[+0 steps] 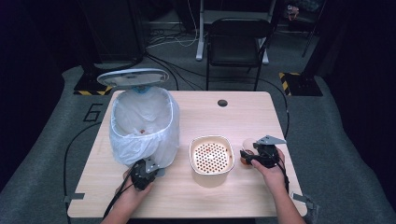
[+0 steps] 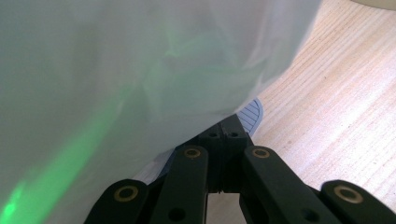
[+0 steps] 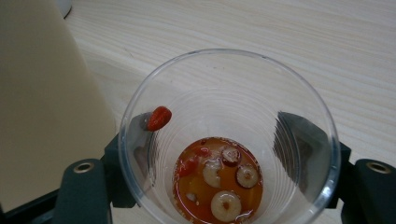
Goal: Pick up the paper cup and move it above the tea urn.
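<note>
Right gripper [image 1: 248, 157]: jaws clamped on clear cup [image 3: 229, 140] of amber liquid, beside strainer tub [image 1: 211, 158]
Left gripper [image 1: 148, 169]: jaws together at bin pedal [image 2: 251, 113], under bag-lined bin [image 1: 144, 125]

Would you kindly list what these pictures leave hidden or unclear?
- Left gripper: in its own view the white bin bag covers the jaw tips, so what they press is hidden.
- Bin contents: in the high view, one small orange speck, too small to name.
- Clear cup: the right gripper view's bottom edge cuts off its base.
</note>
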A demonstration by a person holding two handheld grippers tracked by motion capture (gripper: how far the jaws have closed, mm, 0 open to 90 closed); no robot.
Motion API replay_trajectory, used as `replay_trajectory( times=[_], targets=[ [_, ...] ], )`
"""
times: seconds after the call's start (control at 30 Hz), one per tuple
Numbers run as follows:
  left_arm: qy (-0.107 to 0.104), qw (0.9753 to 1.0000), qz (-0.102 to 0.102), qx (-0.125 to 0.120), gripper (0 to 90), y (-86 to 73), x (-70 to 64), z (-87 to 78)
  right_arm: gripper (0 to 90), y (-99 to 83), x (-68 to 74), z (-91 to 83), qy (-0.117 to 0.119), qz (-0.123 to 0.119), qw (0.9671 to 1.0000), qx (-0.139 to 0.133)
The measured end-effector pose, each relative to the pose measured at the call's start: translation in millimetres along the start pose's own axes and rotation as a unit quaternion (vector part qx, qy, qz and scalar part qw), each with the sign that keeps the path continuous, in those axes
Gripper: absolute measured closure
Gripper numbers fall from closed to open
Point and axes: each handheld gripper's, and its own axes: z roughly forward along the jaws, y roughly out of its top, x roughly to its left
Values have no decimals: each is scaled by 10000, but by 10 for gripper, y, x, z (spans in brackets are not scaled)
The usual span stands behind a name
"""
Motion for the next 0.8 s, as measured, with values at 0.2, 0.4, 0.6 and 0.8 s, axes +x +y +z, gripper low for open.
replay_trajectory(
  times=[0.2,0.4,0.6,0.8],
  targets=[
    [1,10000,2,3,900,1,-1,0,311,2,18,-2,-4,-22,10000,17],
    [-2,10000,0,2,900,1,0,0,335,15,17,-9,-13,-112,9999,45],
    [-11,10000,7,30,900,2,-3,-4,336,69,-6,-54,43,-180,9998,76],
    [-15,10000,12,-16,900,0,-10,-1,336,217,-61,-144,81,-406,9991,-10]
  ],
)
